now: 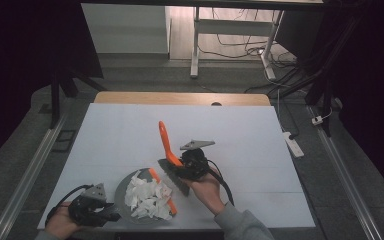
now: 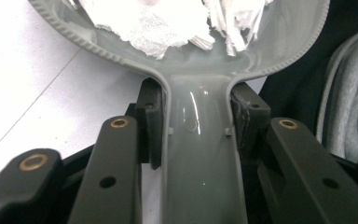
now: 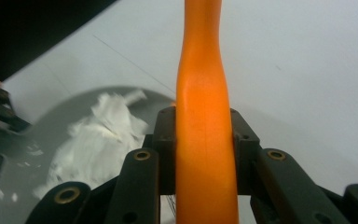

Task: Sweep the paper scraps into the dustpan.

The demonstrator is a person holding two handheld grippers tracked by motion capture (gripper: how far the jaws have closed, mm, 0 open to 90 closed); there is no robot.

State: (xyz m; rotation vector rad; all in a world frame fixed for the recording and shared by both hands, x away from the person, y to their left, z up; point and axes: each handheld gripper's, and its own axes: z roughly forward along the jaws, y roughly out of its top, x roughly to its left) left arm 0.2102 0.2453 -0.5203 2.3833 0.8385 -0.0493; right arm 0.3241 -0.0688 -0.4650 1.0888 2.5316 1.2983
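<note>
- Orange brush handle (image 1: pixel 165 139) clamped in my right claw (image 1: pixel 182 167), long axis pointing up and away, bristles probably just right of the paper scraps (image 1: pixel 147 197).
- Left claw (image 1: pixel 111 212) clamps the grey dustpan (image 1: pixel 124 192) handle.

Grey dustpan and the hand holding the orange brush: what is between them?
In the high view, the brush's dark bristle head hangs between the grey dustpan of white paper scraps and that hand.

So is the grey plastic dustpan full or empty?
Full: white crumpled paper scraps cover the grey plastic dustpan.
</note>
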